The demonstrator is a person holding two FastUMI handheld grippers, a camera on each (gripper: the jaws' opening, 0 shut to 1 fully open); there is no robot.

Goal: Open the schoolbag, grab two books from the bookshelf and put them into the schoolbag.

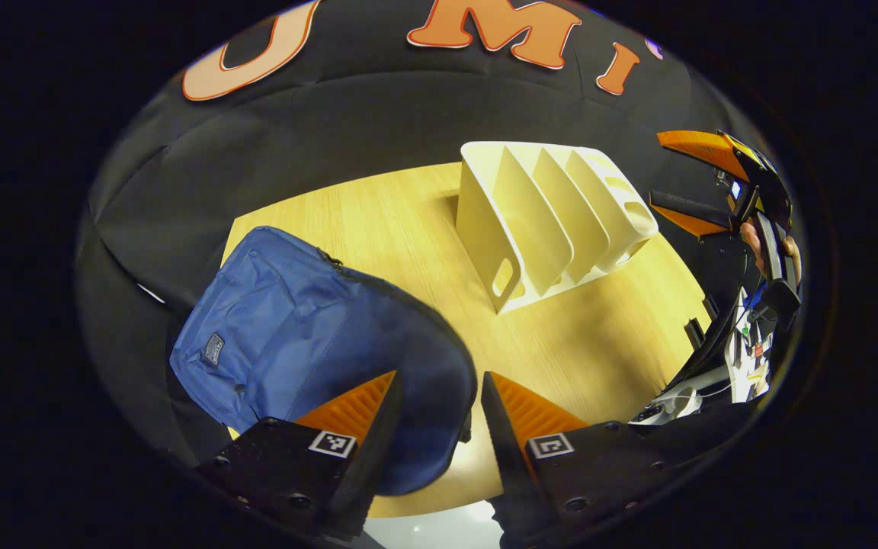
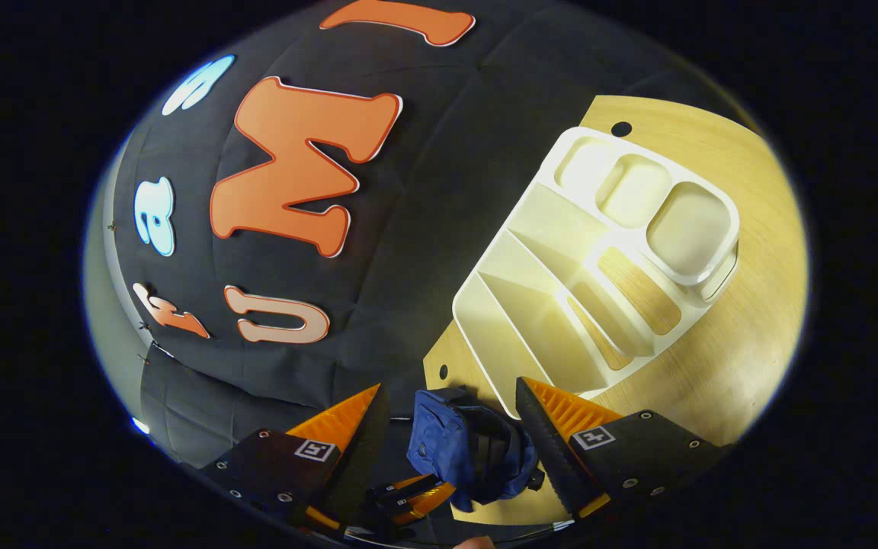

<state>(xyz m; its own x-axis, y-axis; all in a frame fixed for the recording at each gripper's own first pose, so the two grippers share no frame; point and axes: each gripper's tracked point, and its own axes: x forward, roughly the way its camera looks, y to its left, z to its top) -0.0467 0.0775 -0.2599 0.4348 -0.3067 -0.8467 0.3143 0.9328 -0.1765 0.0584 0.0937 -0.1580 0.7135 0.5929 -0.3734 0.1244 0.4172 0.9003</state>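
I see both hand-held grippers, left (image 1: 439, 415) and right (image 2: 450, 427), w/ jaws apart, gripping nothing. Schoolbag (image 1: 294, 335) lies on tabletop (image 1: 599, 343) beside bookshelf (image 1: 553, 221), slots bare.

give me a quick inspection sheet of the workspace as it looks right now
surface: wooden table, bare wood around the bag and rack
job's things: blue bag lies on the table, whether it is open cannot be told; white rack stands beside it, apart, its slots look empty; no books seen
clutter: nothing seen on the table
grippers: left gripper open, above the bag's near edge, holding nothing; right gripper open, high over the table, holding nothing
cables: white cable off the table's right edge in the left gripper view
surroundings: black cloth wall behind the table
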